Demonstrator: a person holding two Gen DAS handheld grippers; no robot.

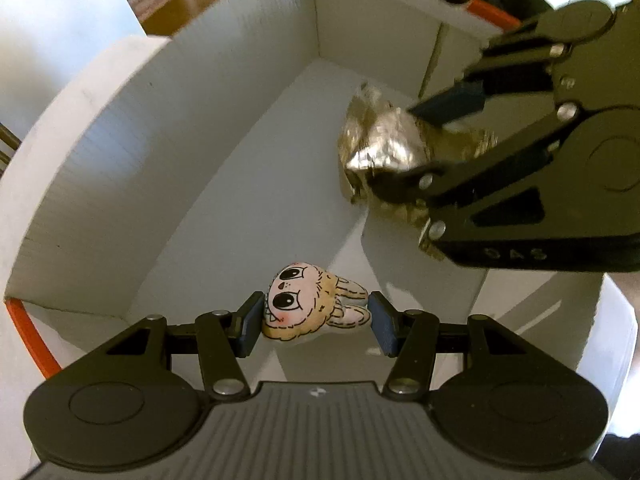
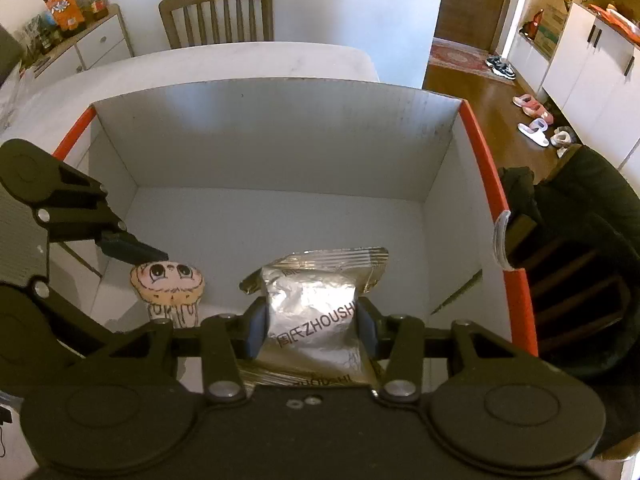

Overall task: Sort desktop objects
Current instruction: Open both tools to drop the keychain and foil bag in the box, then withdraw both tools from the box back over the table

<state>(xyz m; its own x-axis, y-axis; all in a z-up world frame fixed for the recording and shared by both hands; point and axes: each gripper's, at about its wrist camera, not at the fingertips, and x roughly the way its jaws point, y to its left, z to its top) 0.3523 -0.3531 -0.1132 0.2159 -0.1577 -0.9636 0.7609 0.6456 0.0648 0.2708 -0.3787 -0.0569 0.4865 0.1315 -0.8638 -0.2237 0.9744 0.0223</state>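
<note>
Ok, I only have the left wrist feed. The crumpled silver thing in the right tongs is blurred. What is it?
Observer: A sealed silver foil packet printed ZHOUSHI. The right tongs grip it by its two sides.
Operator: Over the box?
Observer: Yes, it is over the open white cardboard box with orange edges. I cannot tell whether it touches the floor.
Operator: And my toy from that side?
Observer: The cream cartoon-face bunny toy hangs ears down in the left tongs, left of the packet with a clear gap.
</note>
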